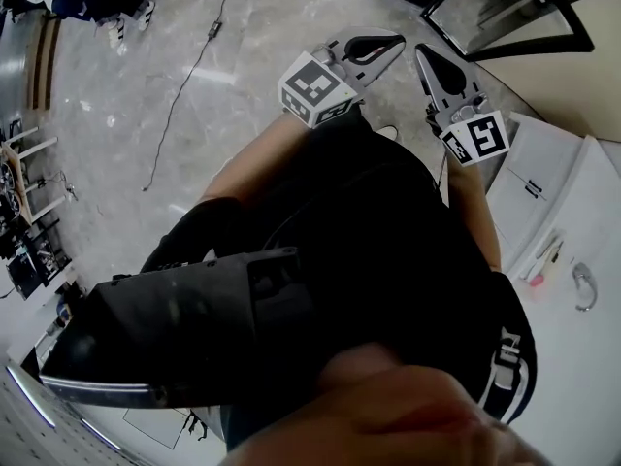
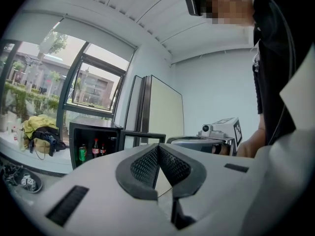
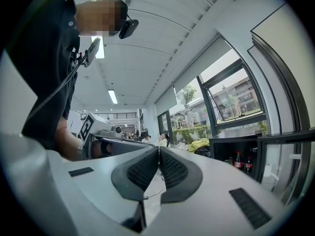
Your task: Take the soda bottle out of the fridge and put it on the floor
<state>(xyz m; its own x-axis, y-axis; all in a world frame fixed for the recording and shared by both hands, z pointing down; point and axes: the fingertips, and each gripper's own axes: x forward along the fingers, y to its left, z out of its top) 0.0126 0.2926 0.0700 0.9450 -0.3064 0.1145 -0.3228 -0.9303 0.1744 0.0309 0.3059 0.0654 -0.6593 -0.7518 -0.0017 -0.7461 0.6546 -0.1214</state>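
Observation:
A small black fridge [image 2: 93, 140] stands open under the window, its door [image 2: 143, 140] swung out to the right. On its shelf stand two red-labelled soda bottles [image 2: 95, 148] beside a green can [image 2: 82, 153]. The right gripper view shows the same fridge [image 3: 241, 154] and bottles [image 3: 237, 160] at the right. My left gripper [image 2: 157, 147] is shut with nothing in it, well short of the fridge. My right gripper [image 3: 158, 149] is shut and empty too. In the head view both grippers, left [image 1: 396, 39] and right [image 1: 425, 52], are held side by side in front of the body, pointing toward the fridge [image 1: 505, 13].
A white table [image 1: 572, 221] with pens and small items lies at the right. A black cable [image 1: 184, 76] runs across the marble floor. On the window ledge left of the fridge sit a yellow bundle and a dark bag [image 2: 42, 132]. People sit far off [image 3: 142, 137].

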